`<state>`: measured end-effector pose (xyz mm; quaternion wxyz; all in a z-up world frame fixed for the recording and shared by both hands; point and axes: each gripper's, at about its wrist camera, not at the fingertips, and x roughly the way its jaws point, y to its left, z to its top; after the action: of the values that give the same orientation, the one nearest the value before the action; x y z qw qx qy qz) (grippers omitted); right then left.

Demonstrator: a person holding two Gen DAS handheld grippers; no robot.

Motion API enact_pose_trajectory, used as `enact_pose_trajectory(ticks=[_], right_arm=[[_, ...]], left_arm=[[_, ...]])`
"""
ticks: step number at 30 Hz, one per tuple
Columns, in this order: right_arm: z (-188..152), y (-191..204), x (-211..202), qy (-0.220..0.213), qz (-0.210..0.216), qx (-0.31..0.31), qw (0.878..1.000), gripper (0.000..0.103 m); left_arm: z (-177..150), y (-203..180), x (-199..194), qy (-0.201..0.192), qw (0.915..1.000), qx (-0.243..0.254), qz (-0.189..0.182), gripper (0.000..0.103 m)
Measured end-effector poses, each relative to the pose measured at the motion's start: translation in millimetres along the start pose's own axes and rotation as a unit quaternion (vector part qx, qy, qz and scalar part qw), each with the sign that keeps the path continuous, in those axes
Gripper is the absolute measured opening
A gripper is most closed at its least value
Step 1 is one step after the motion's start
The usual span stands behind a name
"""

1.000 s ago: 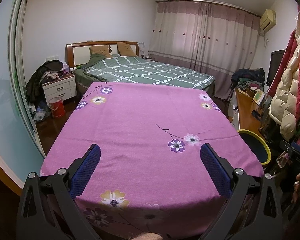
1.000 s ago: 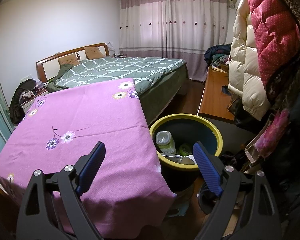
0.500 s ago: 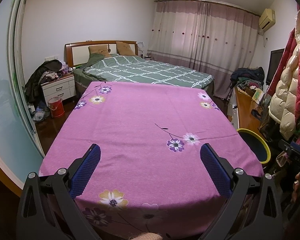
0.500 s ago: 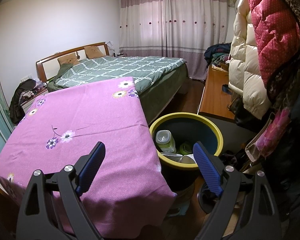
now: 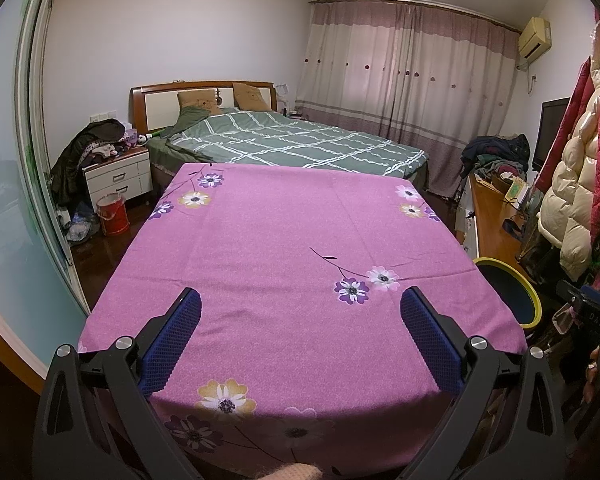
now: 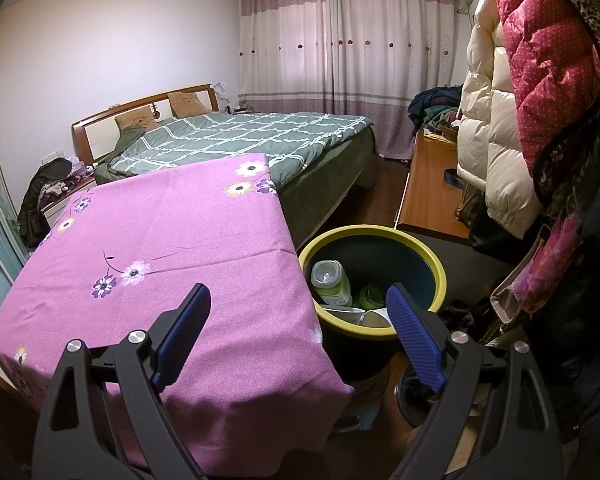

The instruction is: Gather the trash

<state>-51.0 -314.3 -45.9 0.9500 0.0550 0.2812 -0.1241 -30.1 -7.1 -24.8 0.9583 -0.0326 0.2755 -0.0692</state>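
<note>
currently, your left gripper (image 5: 300, 300) is spread wide over the purple tablecloth (image 5: 284, 248), gripping nothing. your right gripper (image 6: 298, 298) is equally wide and empty, above the cloth's corner and the yellow-rimmed bin (image 6: 436, 264). a plastic bottle (image 6: 331, 282) and other trash lie inside that bin.

My yellow-rimmed bin (image 6: 428, 252) stands on the floor at the purple table's three o'clock, holding a clear bottle (image 6: 331, 282) (green label, leaning), a green cup (image 6: 371, 295) and white scraps (image 6: 346, 313)
</note>
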Motion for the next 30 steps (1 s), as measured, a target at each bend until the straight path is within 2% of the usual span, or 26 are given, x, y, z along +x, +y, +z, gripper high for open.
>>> enact_pose_trajectory(ticks=[30], right_arm=[[-2.3, -0.4, 3.7, 0.002, 0.001, 0.002, 1.0, 0.085]], left_arm=[[0.2, 2.6, 1.1, 0.004, 1.0, 0.0, -0.001, 0.098]])
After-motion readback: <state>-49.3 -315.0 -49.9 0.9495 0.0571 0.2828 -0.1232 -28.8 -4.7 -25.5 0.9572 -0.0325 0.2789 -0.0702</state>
